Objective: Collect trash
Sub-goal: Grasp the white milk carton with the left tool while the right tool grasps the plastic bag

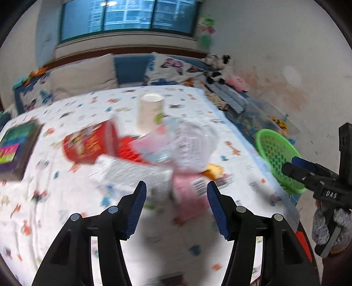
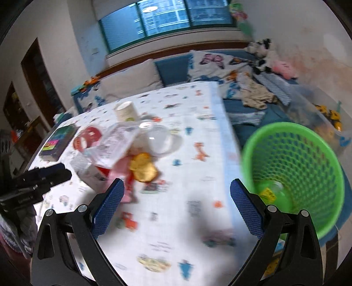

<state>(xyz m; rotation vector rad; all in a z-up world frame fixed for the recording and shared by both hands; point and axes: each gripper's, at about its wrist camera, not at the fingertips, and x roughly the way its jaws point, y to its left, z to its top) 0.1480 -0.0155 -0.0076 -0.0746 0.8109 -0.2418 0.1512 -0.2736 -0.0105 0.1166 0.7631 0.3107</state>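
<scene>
both tongs gape empty: left gripper before a crinkly pink packet, right gripper left of the green mesh basket. only the right view shows the basket's inside.

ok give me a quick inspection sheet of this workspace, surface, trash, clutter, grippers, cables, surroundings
Surface: table under a white cloth with small coloured prints.
Job's things: trash pile mid-table: red wrapper, clear plastic wrap, pink packet, paper cup, yellow scrap. Green mesh basket at the table's right edge, a few scraps already inside.
Clutter: dark box with bright labels on the table's left.
Grippers: left gripper open, aimed at the pile, holding nothing; right gripper open, empty, beside the basket.
Cables: nothing seen.
Surroundings: bed with butterfly pillows, plush toys, window. View is motion-blurred.
</scene>
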